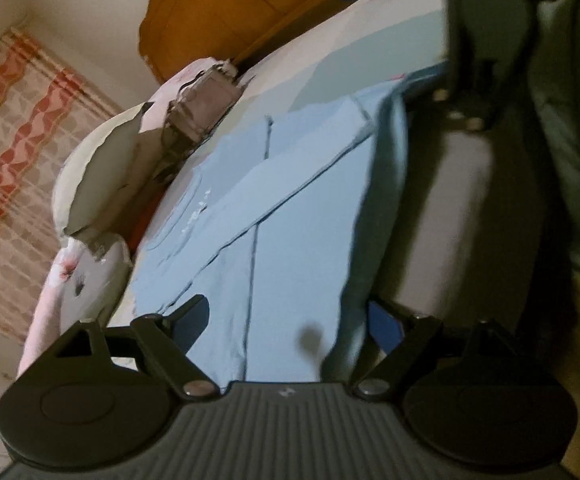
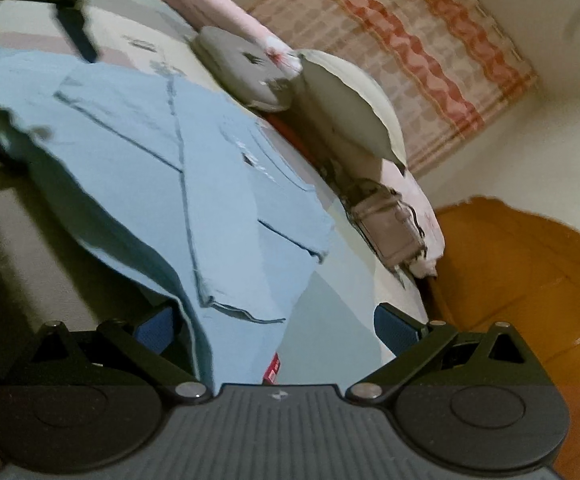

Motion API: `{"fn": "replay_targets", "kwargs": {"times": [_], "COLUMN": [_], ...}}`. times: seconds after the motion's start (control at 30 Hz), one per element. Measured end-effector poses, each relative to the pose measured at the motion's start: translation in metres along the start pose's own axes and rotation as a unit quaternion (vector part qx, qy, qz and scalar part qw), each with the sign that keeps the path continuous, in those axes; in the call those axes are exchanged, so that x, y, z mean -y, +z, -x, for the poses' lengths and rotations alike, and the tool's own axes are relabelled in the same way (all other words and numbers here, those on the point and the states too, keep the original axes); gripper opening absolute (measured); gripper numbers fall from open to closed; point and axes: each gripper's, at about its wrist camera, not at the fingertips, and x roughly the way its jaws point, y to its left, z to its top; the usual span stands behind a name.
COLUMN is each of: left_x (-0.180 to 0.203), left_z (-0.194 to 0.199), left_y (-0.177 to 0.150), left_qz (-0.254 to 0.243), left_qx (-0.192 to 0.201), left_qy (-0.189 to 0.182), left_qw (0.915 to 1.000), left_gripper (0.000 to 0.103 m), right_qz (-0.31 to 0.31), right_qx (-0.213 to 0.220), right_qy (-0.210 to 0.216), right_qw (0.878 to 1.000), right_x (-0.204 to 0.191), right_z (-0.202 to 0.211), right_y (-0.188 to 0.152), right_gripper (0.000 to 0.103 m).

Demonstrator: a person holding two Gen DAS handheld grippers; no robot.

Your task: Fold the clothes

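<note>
A light blue t-shirt (image 1: 274,216) lies on a bed, its sleeves folded inward, its hem hanging over the bed's near edge. My left gripper (image 1: 290,320) is open, its blue-padded fingers (image 1: 385,328) on either side of the hem. The right gripper (image 1: 485,60) shows in this view, over the shirt's far corner. In the right wrist view the same shirt (image 2: 138,160) spreads ahead. My right gripper (image 2: 274,328) is open, with the shirt's hem corner between its fingers (image 2: 154,332). The left gripper (image 2: 70,20) shows at the upper left.
The bed sheet (image 2: 341,300) has pale colour blocks. A grey bag (image 2: 389,224), a grey pillow (image 2: 242,68) and pink floral bedding (image 2: 218,12) lie along the far side. An orange wooden cabinet (image 2: 529,280) and a patterned curtain (image 2: 409,48) stand beyond.
</note>
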Motion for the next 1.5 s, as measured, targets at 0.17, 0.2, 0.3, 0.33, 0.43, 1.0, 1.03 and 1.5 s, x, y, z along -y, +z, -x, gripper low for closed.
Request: {"fn": "replay_targets", "kwargs": {"times": [0.17,0.2,0.3,0.33,0.43,1.0,1.03,1.5], "left_x": [0.008,0.011,0.020,0.021,0.017,-0.015,-0.014,0.021], "left_z": [-0.005,-0.011,-0.026,-0.031,-0.034,0.000,0.001,-0.021], "left_y": [0.023,0.029,0.043,0.046,0.041,0.024,0.023,0.013], "left_qz": [0.004,0.003,0.015,0.021,0.028,0.076,0.072,-0.016], "left_qx": [0.042,0.046,0.054,0.050,0.036,0.047,0.050,0.021], "left_qy": [-0.028,-0.033,-0.043,-0.034,0.001,0.043,0.039,0.062], "left_qw": [0.9987,0.9984,0.9975,0.9979,0.9990,0.9950,0.9954,0.9977], "left_gripper": [0.086,0.086,0.086,0.086,0.086,0.086,0.086,0.086], "right_qz": [-0.017,-0.017,-0.021,-0.022,-0.023,0.039,0.042,-0.002], "right_qx": [0.005,0.004,0.001,0.001,-0.003,0.053,0.049,0.056], "right_qy": [-0.002,-0.003,-0.006,-0.007,-0.006,0.079,0.065,-0.002], "right_qw": [1.000,1.000,1.000,1.000,1.000,0.995,0.996,0.998], "right_x": [0.004,0.004,0.007,0.008,0.012,-0.054,-0.057,-0.042], "right_z": [0.001,0.002,0.004,0.006,0.011,0.015,0.010,0.005], "right_y": [0.004,0.004,0.002,0.001,-0.004,0.028,0.030,0.025], "right_gripper": [0.103,0.103,0.103,0.103,0.103,0.103,0.103,0.103]}}
